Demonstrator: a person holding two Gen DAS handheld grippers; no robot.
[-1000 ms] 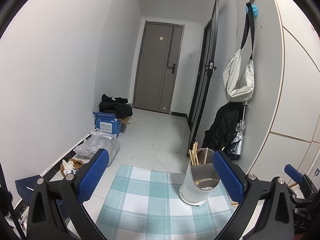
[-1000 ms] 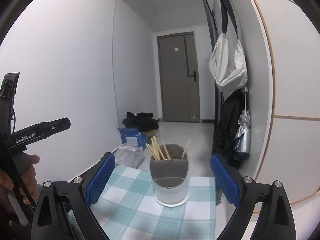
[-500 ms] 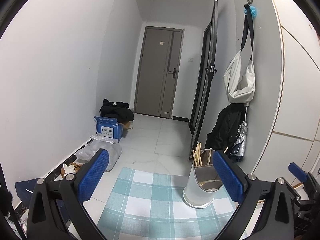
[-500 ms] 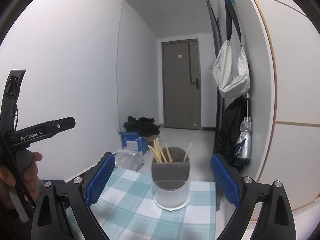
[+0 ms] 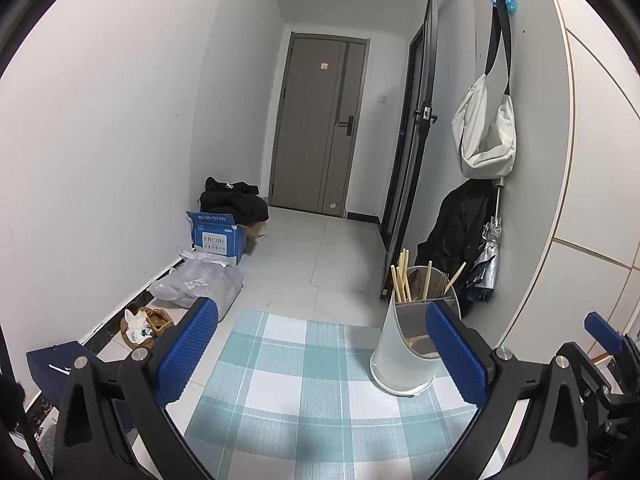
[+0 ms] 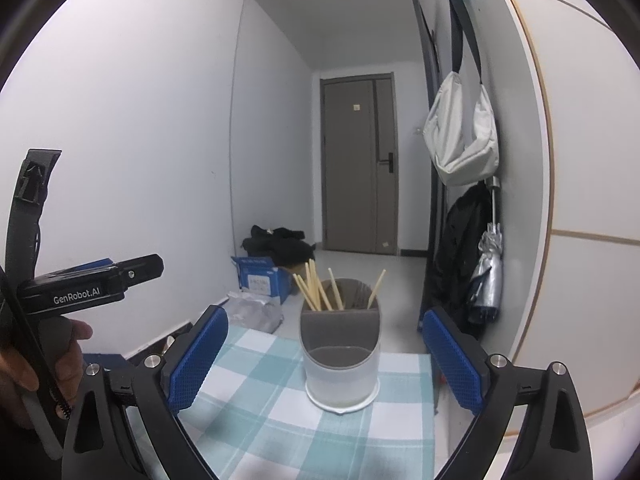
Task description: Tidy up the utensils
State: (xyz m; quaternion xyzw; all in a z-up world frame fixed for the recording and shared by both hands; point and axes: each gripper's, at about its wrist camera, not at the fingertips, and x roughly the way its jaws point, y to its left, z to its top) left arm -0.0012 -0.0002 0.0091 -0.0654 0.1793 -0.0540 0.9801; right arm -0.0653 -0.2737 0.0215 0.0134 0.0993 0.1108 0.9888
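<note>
Right now my left gripper hangs over the checked cloth with its jaws spread wide and nothing between the blue pads. On my right gripper the jaws stand just as wide, also holding nothing, and it faces the utensil holder almost head on; the holder sits between its two fingers in that view but touches neither.

That holder is a frosted white cup with a grey divided insert, standing upright on the teal-and-white cloth toward its far right part. From the left wrist camera I see it partly behind my right-hand pad, at. Several wooden chopsticks lean out of its back compartment, most bunched to the left and one tilted off to the right. A metal utensil seems to stand among them in the left view, though I cannot tell what kind.

Off to the left of the right wrist picture I see a hand wrapped around the handle of the left gripper's body, which is marked GenRobot.AI.

Beyond the cloth, a blue cardboard box and a crumpled plastic bag lie on the tiled floor by the wall. A white bag hangs from a hook on the right wall, with a folded umbrella below it.
</note>
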